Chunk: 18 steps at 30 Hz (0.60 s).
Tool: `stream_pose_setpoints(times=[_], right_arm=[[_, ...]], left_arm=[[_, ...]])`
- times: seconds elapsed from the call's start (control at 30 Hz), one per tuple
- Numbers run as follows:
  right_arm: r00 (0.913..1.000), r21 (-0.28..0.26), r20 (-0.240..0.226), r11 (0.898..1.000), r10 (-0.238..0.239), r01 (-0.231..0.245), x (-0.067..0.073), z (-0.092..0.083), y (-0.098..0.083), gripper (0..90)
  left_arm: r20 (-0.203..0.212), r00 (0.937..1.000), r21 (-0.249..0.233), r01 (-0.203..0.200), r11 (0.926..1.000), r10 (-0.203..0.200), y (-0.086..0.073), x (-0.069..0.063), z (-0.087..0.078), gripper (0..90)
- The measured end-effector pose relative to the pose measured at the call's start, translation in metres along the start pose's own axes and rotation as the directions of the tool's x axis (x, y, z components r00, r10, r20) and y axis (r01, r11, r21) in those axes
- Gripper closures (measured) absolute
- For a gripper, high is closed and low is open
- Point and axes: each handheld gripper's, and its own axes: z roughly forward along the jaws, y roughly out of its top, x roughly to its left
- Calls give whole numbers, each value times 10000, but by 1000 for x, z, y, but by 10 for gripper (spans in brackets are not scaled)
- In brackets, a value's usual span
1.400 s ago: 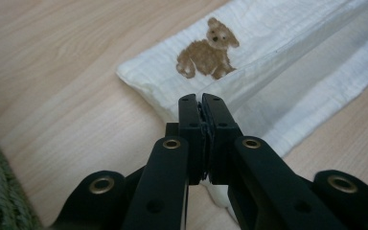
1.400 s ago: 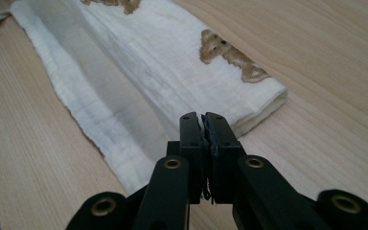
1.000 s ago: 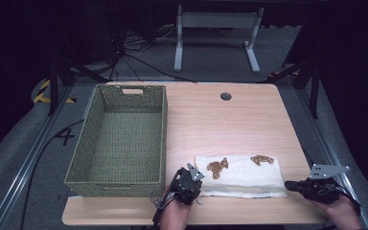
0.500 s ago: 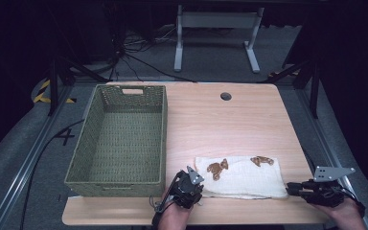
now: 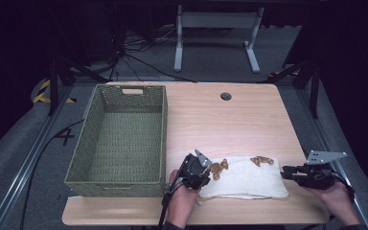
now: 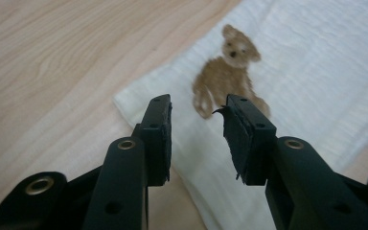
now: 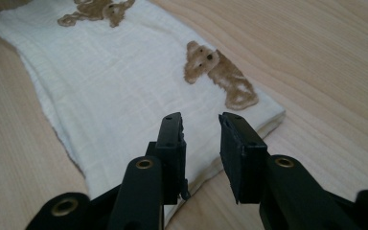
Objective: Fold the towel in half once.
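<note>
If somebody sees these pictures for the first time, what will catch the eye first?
Probably the folded white cloth with brown bear prints, lying at the near edge of the light wooden table. An open black left gripper and right gripper sit at its two ends. The empty green woven basket stands to the left.
</note>
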Motion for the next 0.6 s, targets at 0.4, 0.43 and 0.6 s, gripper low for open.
stream_pose_setpoints(times=[0.4,0.43,0.6], right_arm=[[9987,20,441,9997,240,-242,-25,20,18,685],[9986,29,446,9996,292,-294,-27,21,18,685],[9965,32,688,9989,473,-476,-36,23,19,685]], left_arm=[[-717,9945,427,799,9959,-767,15,31,25,634],[-653,9943,485,871,9950,-839,14,33,27,634],[-850,9933,866,854,9926,-781,12,35,34,640]])
